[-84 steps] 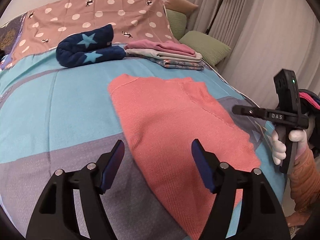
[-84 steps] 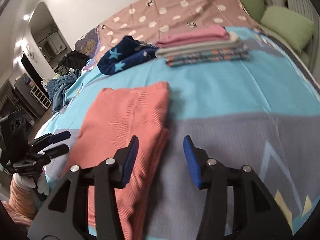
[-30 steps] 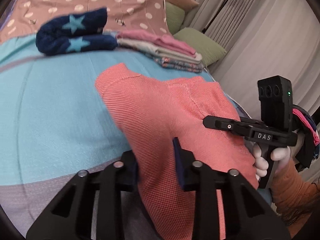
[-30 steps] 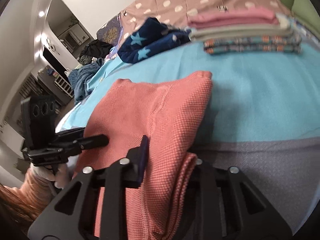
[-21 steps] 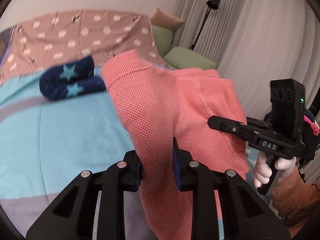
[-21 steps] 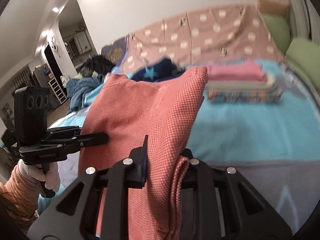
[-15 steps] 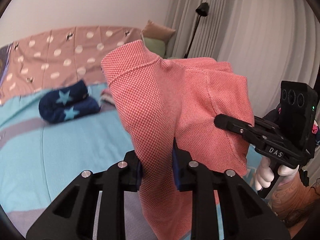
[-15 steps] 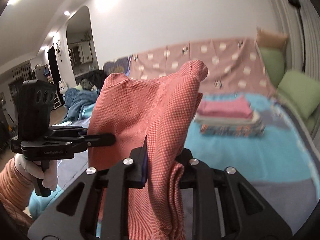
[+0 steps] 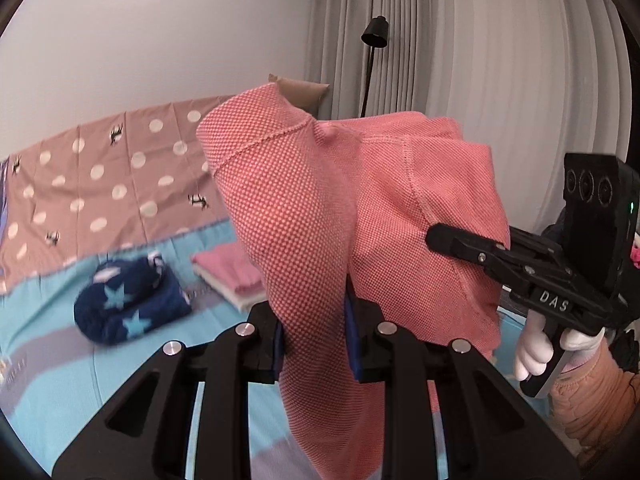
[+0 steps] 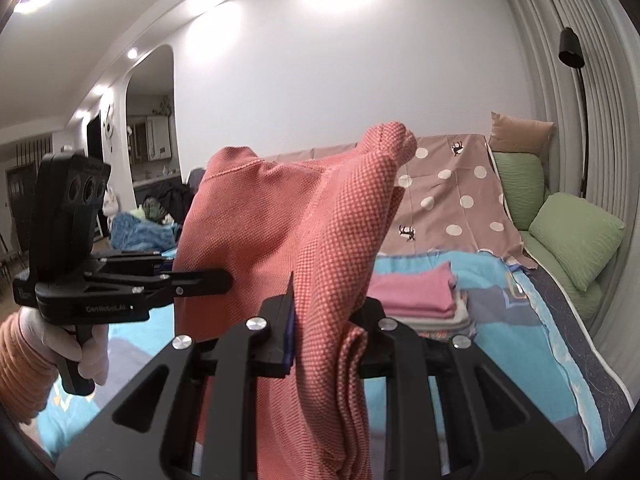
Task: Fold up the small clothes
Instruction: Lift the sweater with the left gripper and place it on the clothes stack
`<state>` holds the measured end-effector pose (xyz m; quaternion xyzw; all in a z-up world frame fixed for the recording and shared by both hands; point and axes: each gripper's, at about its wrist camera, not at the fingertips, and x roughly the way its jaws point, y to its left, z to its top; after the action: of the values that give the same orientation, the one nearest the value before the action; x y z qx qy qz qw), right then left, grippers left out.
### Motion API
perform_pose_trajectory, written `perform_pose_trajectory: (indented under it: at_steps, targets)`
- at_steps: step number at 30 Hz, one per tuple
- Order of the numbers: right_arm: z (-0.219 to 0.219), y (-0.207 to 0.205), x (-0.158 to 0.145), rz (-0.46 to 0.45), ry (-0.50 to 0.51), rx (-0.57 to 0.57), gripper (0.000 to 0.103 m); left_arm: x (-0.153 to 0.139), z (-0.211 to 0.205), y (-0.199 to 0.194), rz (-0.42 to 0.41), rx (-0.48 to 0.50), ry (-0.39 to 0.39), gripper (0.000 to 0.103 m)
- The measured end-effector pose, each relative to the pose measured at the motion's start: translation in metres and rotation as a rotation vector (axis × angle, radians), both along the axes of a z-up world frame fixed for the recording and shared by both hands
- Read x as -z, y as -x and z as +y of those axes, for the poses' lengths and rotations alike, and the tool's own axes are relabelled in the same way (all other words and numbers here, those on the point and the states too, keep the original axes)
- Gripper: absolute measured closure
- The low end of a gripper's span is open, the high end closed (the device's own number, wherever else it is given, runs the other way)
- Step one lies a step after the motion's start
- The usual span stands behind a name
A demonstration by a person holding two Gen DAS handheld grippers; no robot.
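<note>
- The left claw (image 9: 316, 336) is clenched on a bunched edge of the coral knit top (image 9: 360, 216); in the left wrist view the cloth fills the gap between the blue pads and rises toward 12 o'clock.
- The right claw (image 10: 326, 332) grips another part of the same top (image 10: 280, 240), with a thick fold hanging down past it toward 6 o'clock.
- The top is up in the air, clear of the bed (image 10: 500, 360), held between the two claws (each shows in the other's view, the right one at 3 o'clock from the left camera, the left one at 9 o'clock from the right camera).
- On the bed behind, toward 9 o'clock in the left view, sit a rolled navy star blanket (image 9: 128, 304) and a stack of folded clothes (image 9: 236, 276), apart from the lifted top.
- Step in hand, as I judge it: carrying a gripped edge up and over to make a fold, partway through the task.
- The next move likely calls for bringing both claws forward and down together, keeping the held edge level, so it lands squarely on the rest of the cloth before letting go.
- Risk: the thick bunch in the right claw may drop unevenly and leave a crooked fold.
</note>
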<state>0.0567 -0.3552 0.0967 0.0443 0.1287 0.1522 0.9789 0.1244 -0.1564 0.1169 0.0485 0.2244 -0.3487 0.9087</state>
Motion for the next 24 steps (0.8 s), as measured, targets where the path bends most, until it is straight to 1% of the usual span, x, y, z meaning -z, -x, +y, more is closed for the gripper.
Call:
perform_pose_trajectory:
  at_steps: [2, 9, 12, 15, 17, 18, 19, 20, 21, 22, 23, 24]
  targets:
    - [-0.012, -0.025, -0.012, -0.004, -0.013, 0.003, 0.083, -0.011, -0.009, -0.017, -0.014, -0.004, -0.004, 0.078]
    - [-0.038, -0.111, -0.049, -0.028, -0.042, 0.027, 0.083, -0.053, -0.036, -0.094, -0.057, -0.032, -0.009, 0.078]
    - [-0.046, -0.145, -0.058, -0.028, -0.06, 0.041, 0.083, -0.062, -0.043, -0.125, -0.057, -0.051, -0.008, 0.078]
    - [-0.049, -0.183, -0.059, -0.013, -0.074, 0.06, 0.083, -0.062, -0.053, -0.164, -0.033, -0.076, -0.009, 0.078]
    - [-0.051, -0.214, -0.055, 0.012, -0.077, 0.077, 0.083, -0.055, -0.058, -0.191, -0.013, -0.096, -0.019, 0.078]
    - [-0.052, -0.232, -0.052, 0.033, -0.084, 0.082, 0.082, -0.046, -0.062, -0.209, -0.007, -0.119, -0.037, 0.076]
    - [-0.054, -0.25, -0.046, 0.056, -0.095, 0.089, 0.082, -0.032, -0.066, -0.231, 0.0, -0.156, -0.066, 0.068]
    - [-0.056, -0.277, -0.033, 0.109, -0.104, 0.104, 0.075, -0.02, -0.068, -0.245, 0.003, -0.193, -0.093, 0.059]
    - [-0.058, -0.298, -0.02, 0.163, -0.097, 0.143, 0.059, 0.003, -0.071, -0.267, 0.021, -0.267, -0.151, 0.04]
    - [-0.059, -0.318, -0.003, 0.232, -0.075, 0.214, 0.051, 0.023, -0.073, -0.281, 0.05, -0.311, -0.199, 0.04]
    - [-0.063, -0.341, 0.028, 0.333, -0.03, 0.31, 0.046, 0.048, -0.075, -0.294, 0.103, -0.333, -0.252, 0.04]
    - [-0.064, -0.349, 0.045, 0.38, -0.007, 0.345, 0.048, 0.08, -0.076, -0.302, 0.172, -0.332, -0.298, 0.04]
